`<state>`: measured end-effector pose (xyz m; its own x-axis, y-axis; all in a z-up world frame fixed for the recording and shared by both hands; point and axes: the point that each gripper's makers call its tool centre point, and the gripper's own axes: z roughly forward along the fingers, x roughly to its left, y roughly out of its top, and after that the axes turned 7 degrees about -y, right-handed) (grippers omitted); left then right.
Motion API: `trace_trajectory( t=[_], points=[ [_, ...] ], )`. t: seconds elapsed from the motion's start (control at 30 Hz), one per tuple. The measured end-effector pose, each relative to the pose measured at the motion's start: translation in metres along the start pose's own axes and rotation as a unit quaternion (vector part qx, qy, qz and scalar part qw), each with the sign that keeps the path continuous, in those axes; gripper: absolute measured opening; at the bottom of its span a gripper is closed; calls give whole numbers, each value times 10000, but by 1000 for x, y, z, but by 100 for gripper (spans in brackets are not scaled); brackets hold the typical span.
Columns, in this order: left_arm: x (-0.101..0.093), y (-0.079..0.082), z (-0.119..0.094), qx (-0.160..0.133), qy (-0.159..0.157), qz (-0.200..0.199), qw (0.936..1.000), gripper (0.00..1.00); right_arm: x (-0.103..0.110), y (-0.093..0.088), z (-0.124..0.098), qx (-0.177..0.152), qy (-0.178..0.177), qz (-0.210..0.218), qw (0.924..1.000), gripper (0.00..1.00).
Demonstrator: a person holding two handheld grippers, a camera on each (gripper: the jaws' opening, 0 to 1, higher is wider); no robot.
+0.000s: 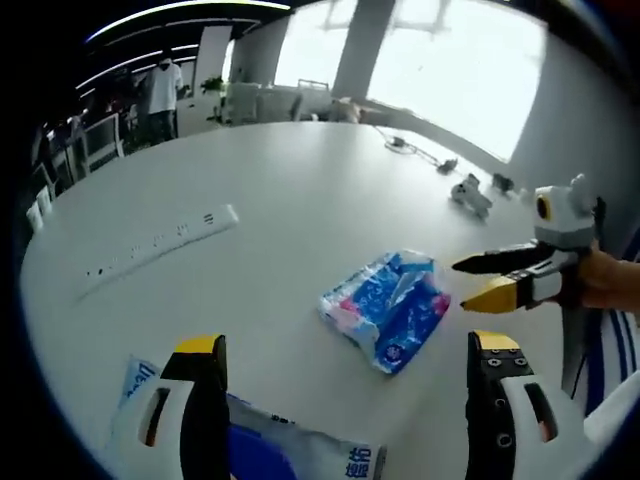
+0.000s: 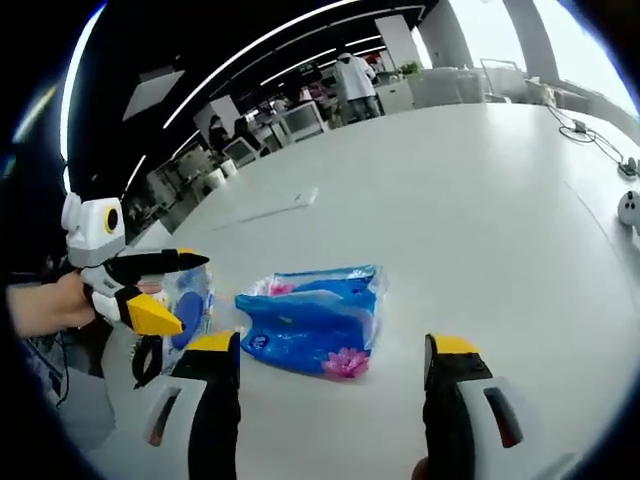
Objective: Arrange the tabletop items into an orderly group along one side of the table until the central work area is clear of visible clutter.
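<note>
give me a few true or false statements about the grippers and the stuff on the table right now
1. Both grippers have their jaws apart with nothing between them. True: the left gripper and the right gripper are both open and empty.
2. The blue tissue pack is gripped by the right gripper. False: it lies free on the white table, with the right gripper's tips beside it.
3. A white power strip lies on the table. True.
4. A second blue and white pack lies close under the left gripper. True.
5. The blue tissue pack is stacked on top of the power strip. False: they lie well apart on the table.
</note>
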<state>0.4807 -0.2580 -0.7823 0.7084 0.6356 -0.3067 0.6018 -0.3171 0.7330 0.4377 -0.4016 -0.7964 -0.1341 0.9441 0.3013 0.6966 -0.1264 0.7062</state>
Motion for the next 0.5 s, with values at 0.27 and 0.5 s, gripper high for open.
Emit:
trace_trajectory(
  t=[0.27, 0.5],
  points=[
    [6, -5, -16, 141, 47, 1, 9999, 93, 11, 0, -4, 40, 39, -35, 10000, 73],
    [18, -7, -31, 131, 130, 66, 9998, 90, 31, 5, -5, -129, 125, 226, 9996, 72]
  ],
)
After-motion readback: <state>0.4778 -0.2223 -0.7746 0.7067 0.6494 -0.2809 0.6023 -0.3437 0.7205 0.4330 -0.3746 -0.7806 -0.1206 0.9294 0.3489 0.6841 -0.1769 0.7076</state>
